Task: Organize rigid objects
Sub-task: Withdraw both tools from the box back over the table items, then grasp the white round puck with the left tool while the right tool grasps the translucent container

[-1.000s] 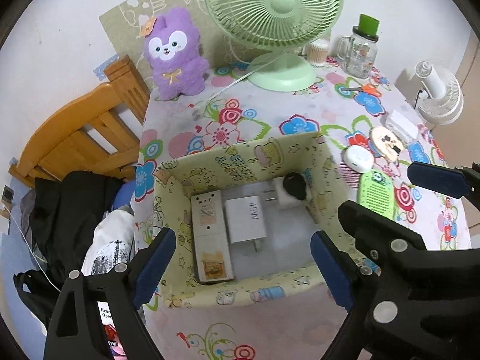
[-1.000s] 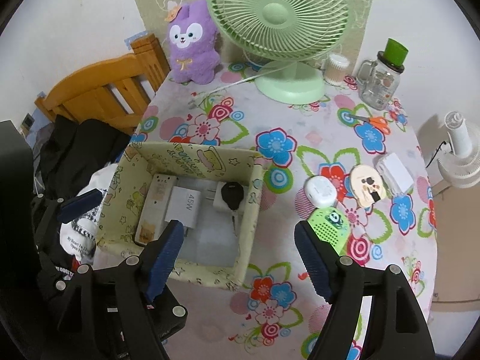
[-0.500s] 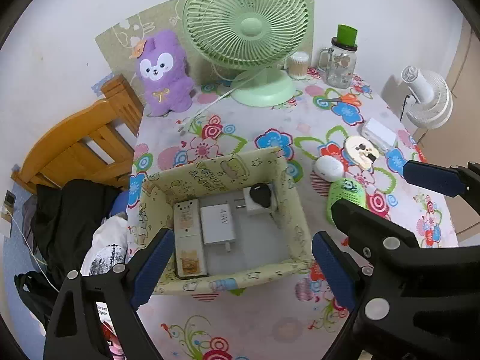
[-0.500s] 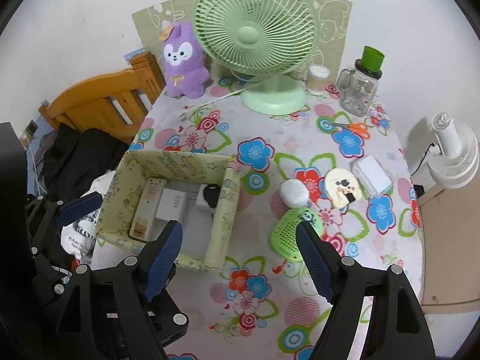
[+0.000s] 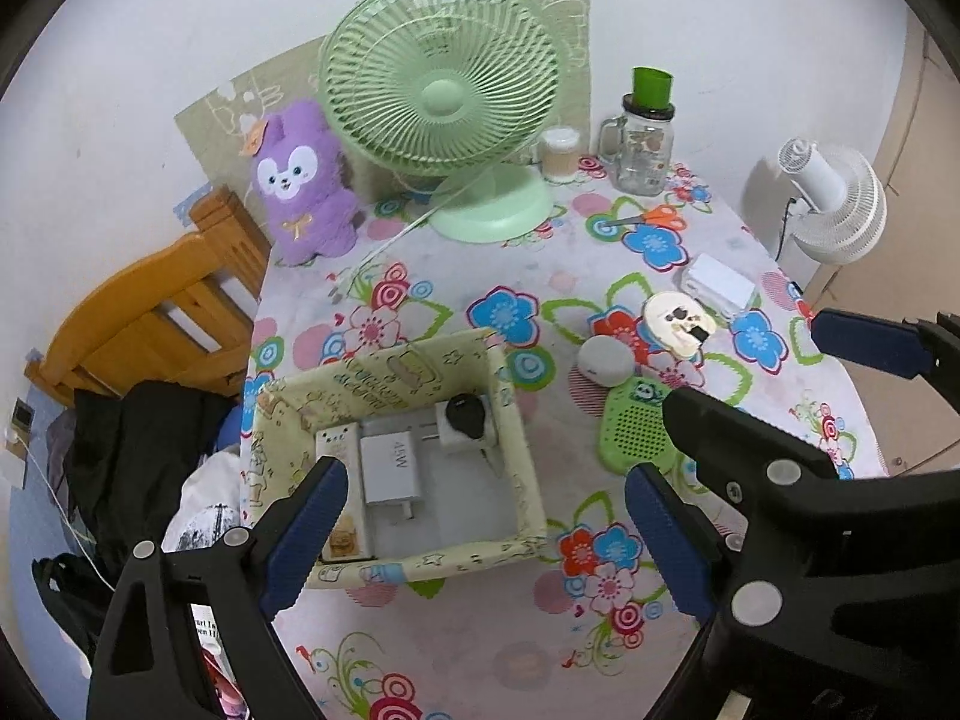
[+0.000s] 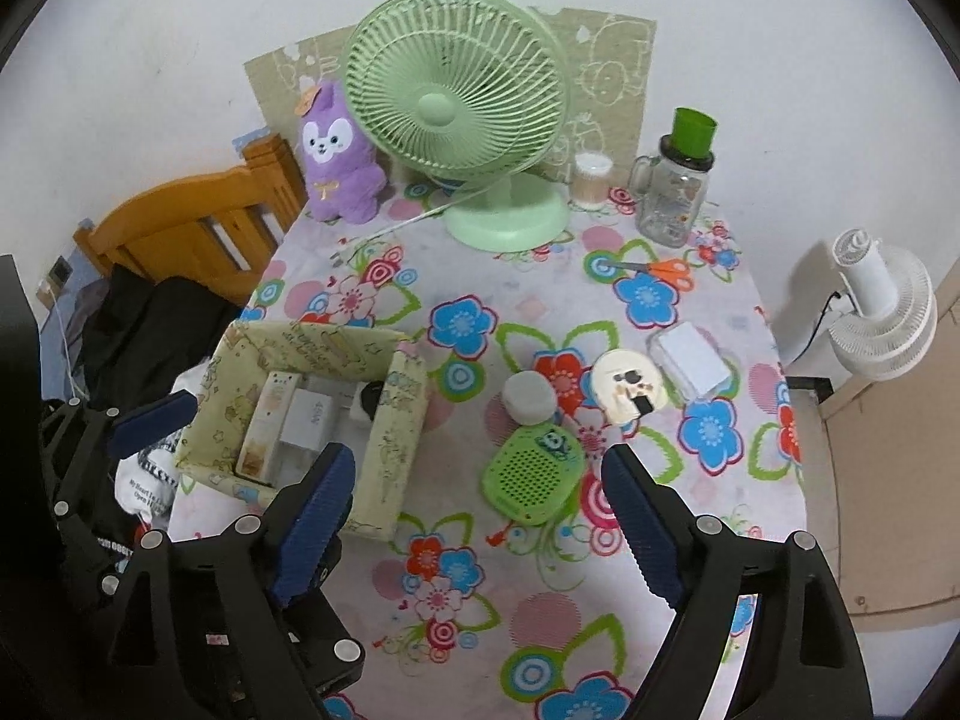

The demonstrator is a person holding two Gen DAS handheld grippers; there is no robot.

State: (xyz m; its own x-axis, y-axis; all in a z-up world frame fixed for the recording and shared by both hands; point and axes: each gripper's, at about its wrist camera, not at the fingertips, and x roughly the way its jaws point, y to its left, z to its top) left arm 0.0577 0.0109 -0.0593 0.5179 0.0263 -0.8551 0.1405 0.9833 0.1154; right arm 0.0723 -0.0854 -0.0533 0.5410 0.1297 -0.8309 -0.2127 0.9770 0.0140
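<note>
A yellow patterned box [image 5: 517,438] [image 6: 390,438] stands at the table's left. In it lie a long white power strip [image 5: 341,480], a white charger [image 5: 389,468] and a white plug with a black top [image 5: 465,423]. To its right on the cloth lie a green speaker [image 5: 636,432] [image 6: 534,471], a white puck [image 5: 605,360] [image 6: 530,399], a round cream compact [image 5: 678,324] [image 6: 630,390] and a white flat box [image 5: 717,285] [image 6: 693,357]. My left gripper [image 5: 486,531] hangs open above the box's near edge. My right gripper [image 6: 480,519] is opening, nothing between its jaws, above the cloth near the speaker.
A green fan [image 5: 441,96], a purple plush [image 5: 303,186], a jar with a green lid [image 5: 645,144] and orange scissors [image 5: 648,217] stand at the back. A wooden chair [image 5: 150,312] with dark clothes [image 5: 138,438] is on the left, a white fan [image 5: 840,210] on the right.
Both grippers have pulled back and risen away from the box, so more of the table shows. The right gripper's jaws have spread wider. The objects have not moved.
</note>
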